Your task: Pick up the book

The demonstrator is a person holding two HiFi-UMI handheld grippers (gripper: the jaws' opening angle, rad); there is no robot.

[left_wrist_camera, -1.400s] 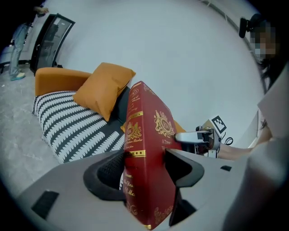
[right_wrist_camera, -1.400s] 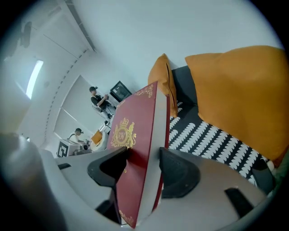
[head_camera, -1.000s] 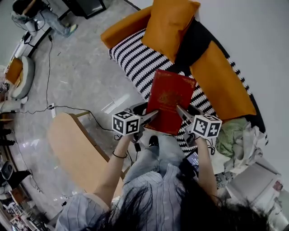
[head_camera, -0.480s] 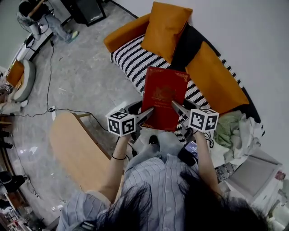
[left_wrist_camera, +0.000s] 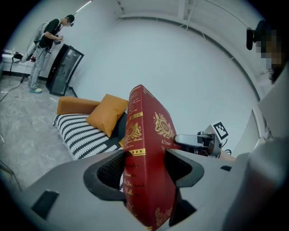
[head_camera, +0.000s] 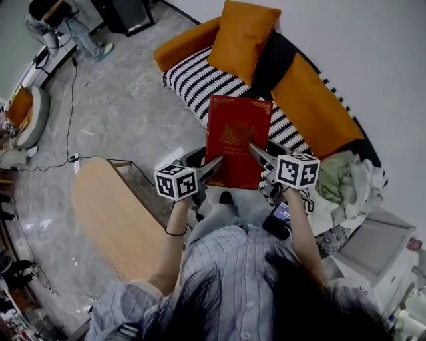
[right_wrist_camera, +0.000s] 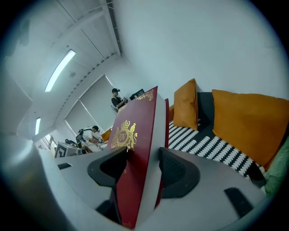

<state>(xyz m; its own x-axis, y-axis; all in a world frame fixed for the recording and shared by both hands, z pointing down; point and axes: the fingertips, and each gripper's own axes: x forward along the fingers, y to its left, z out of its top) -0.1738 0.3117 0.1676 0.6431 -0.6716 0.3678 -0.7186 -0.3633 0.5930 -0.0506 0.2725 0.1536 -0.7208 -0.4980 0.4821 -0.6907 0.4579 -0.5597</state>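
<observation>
A thick red book [head_camera: 235, 141] with gold crests on its cover is held up in the air in front of the person, above the striped sofa seat [head_camera: 200, 86]. My left gripper [head_camera: 214, 164] is shut on the book's lower left edge, at the spine [left_wrist_camera: 135, 153]. My right gripper [head_camera: 255, 152] is shut on its lower right edge, over the page side [right_wrist_camera: 146, 153]. In both gripper views the book [right_wrist_camera: 133, 149] stands upright between the jaws, filling the gap.
Orange cushions [head_camera: 249, 30] and a black one lean on the sofa back by the white wall. A wooden table [head_camera: 113, 220] stands at the lower left. Crumpled cloth [head_camera: 346, 180] and a white box [head_camera: 383, 250] lie at the right. A person [head_camera: 63, 20] stands at the far left.
The book and both grippers have shifted slightly left and up in the head view, and the book now stands straighter. Both grips are unchanged.
</observation>
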